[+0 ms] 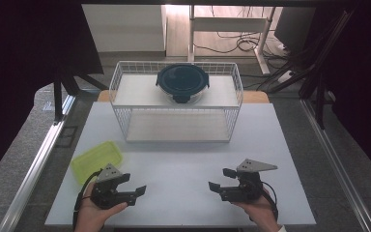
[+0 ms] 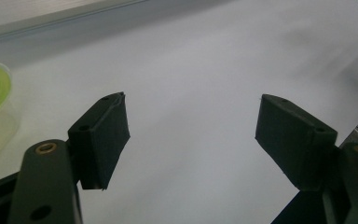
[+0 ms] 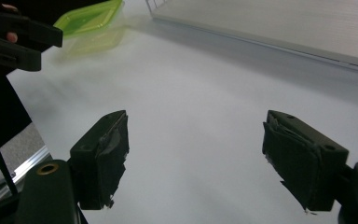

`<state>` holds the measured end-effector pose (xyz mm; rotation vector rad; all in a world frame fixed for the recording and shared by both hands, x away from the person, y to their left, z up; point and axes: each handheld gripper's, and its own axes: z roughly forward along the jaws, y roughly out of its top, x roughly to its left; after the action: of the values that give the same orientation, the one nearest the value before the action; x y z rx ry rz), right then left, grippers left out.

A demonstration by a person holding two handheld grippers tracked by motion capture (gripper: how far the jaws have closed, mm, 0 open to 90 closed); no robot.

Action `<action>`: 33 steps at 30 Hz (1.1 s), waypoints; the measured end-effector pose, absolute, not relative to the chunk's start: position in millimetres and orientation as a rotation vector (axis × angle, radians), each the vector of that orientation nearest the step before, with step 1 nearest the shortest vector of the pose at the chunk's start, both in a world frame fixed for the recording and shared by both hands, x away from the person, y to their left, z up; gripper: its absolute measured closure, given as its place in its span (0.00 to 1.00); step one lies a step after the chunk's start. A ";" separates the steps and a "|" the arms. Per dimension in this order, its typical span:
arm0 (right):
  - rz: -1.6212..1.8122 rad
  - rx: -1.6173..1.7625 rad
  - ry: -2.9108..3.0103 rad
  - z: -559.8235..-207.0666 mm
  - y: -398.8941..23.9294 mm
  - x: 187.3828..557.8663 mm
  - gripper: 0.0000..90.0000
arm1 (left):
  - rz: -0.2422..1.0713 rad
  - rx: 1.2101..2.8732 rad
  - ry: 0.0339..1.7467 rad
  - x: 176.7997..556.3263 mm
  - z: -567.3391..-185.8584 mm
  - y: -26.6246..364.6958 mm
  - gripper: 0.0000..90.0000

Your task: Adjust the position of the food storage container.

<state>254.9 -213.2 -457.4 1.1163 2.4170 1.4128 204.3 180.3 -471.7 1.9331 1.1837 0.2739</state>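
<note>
Your left tongs (image 1: 137,191) and right tongs (image 1: 221,180) wide and empty, green lidded container (image 1: 97,160) beside left, wire rack (image 1: 176,101) with dark-lidded bowl (image 1: 182,82) beyond, bare counter (image 1: 183,159) between.

A white wire rack (image 1: 176,104) stands at the far middle of the white table (image 1: 183,193). On its upper shelf sits a round container with a dark lid (image 1: 182,82) (its clips folded down). Cables (image 1: 232,46) trail across the floor beyond.

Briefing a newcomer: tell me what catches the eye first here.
A white wire rack stands at the far middle of the white table, with a round dark-lidded container on its upper shelf. A lime-green container lies near the left edge, just beyond the left gripper. Both it and the right gripper are open, holding nothing.
</note>
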 end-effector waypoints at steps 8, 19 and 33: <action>1.394 1.145 2.429 -462.3 -216.1 257.8 0.25 | 0.309 1.888 1.229 206.3 -460.1 202.6 0.28; 1.399 1.164 2.433 -463.1 -216.9 259.1 0.26 | 0.404 1.786 1.317 226.3 -431.0 267.8 0.32; 1.372 1.197 2.441 -468.1 -219.0 263.3 0.27 | 0.307 1.837 1.490 324.1 -465.3 336.1 0.75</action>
<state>263.3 -219.0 -468.1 1.1972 2.4407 1.3717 324.1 336.1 -465.3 1.8371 1.4898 0.3068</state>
